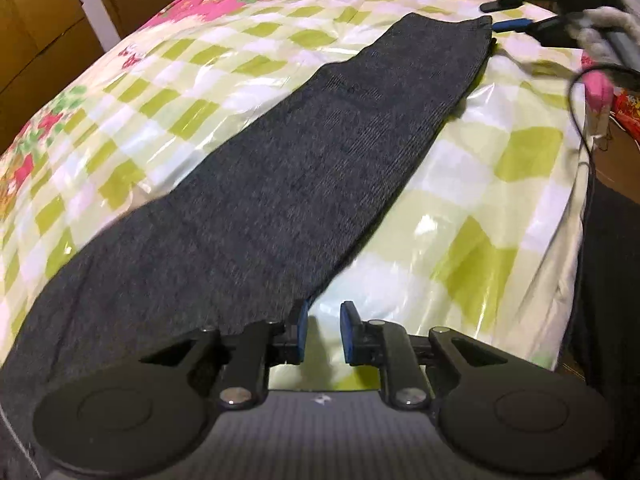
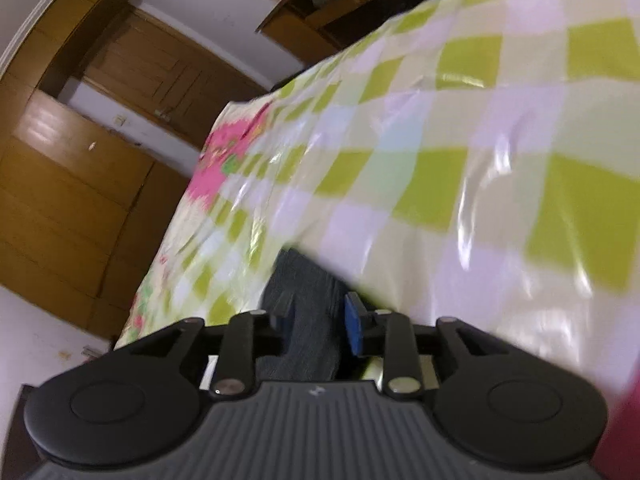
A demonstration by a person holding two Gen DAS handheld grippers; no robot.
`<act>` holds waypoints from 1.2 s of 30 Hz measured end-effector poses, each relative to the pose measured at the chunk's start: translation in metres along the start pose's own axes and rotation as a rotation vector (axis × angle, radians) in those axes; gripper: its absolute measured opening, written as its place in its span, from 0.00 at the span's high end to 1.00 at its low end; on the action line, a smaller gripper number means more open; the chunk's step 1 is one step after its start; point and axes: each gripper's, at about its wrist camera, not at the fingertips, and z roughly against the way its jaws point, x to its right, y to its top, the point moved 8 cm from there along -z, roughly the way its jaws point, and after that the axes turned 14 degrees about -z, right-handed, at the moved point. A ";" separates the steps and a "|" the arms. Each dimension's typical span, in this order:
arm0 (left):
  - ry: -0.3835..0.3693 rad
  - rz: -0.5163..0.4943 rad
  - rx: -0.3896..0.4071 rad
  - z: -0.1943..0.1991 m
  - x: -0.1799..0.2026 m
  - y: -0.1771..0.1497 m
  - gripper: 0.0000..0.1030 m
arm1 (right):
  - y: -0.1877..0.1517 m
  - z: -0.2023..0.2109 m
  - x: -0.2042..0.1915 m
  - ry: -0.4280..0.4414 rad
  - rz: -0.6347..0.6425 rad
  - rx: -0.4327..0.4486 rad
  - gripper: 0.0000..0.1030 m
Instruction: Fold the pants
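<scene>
Dark grey pants [image 1: 304,168], folded lengthwise into one long strip, lie diagonally across a bed with a green-checked sheet [image 1: 472,208]. In the left wrist view my left gripper [image 1: 324,332] hovers at the near end of the strip. It is open, with only sheet showing between its blue pads [image 1: 349,330], and the left pad sits at the cloth's edge. My right gripper [image 1: 491,17] is at the far end, just past the hem, fingers apart. In the blurred right wrist view the right gripper [image 2: 319,316] is open and the pants' end [image 2: 308,280] shows in the gap, not pinched.
Wooden wardrobe doors [image 2: 76,184] stand past the far side of the bed. A hand in a white knit glove [image 1: 604,28] holds the right gripper. A black cable [image 1: 580,128] and a pink object [image 1: 598,84] hang by the bed's right edge.
</scene>
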 end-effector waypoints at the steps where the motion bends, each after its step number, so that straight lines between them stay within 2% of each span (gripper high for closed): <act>1: 0.001 0.007 -0.001 0.002 -0.001 -0.002 0.68 | -0.014 -0.002 -0.006 0.014 0.012 -0.040 0.70; 3: 0.004 0.023 0.007 0.006 -0.004 -0.005 0.67 | -0.038 -0.007 -0.011 0.027 0.004 -0.114 0.63; 4: 0.014 0.028 0.013 0.009 -0.006 -0.005 0.67 | -0.051 -0.013 -0.012 0.035 -0.010 -0.159 0.63; 9: 0.054 0.052 0.062 0.008 -0.022 0.003 0.64 | -0.082 -0.040 0.000 0.010 -0.060 -0.247 0.60; 11: 0.049 0.051 0.044 -0.006 -0.026 0.002 0.62 | -0.080 -0.047 0.008 -0.022 -0.068 -0.223 0.62; 13: 0.040 0.044 0.038 -0.016 -0.025 0.002 0.62 | -0.074 -0.046 0.013 -0.016 -0.117 -0.199 0.62; 16: 0.026 0.043 0.056 -0.018 -0.023 0.007 0.60 | -0.067 -0.037 0.016 -0.062 -0.076 -0.155 0.62; 23: 0.009 0.050 0.065 -0.022 -0.023 0.015 0.56 | -0.043 -0.039 0.031 -0.073 -0.114 -0.056 0.64; 26: -0.005 0.054 0.066 -0.025 -0.022 0.019 0.53 | -0.037 -0.050 0.032 -0.053 -0.125 -0.042 0.64; 30: -0.007 0.047 0.071 -0.027 -0.020 0.026 0.52 | -0.034 -0.060 0.028 0.028 -0.165 -0.028 0.58; 33: -0.009 0.036 0.076 -0.029 -0.020 0.031 0.52 | -0.034 -0.065 0.025 0.044 -0.170 -0.026 0.56; 36: -0.015 0.047 0.085 -0.029 -0.023 0.035 0.52 | -0.035 -0.059 0.015 0.071 -0.108 -0.025 0.56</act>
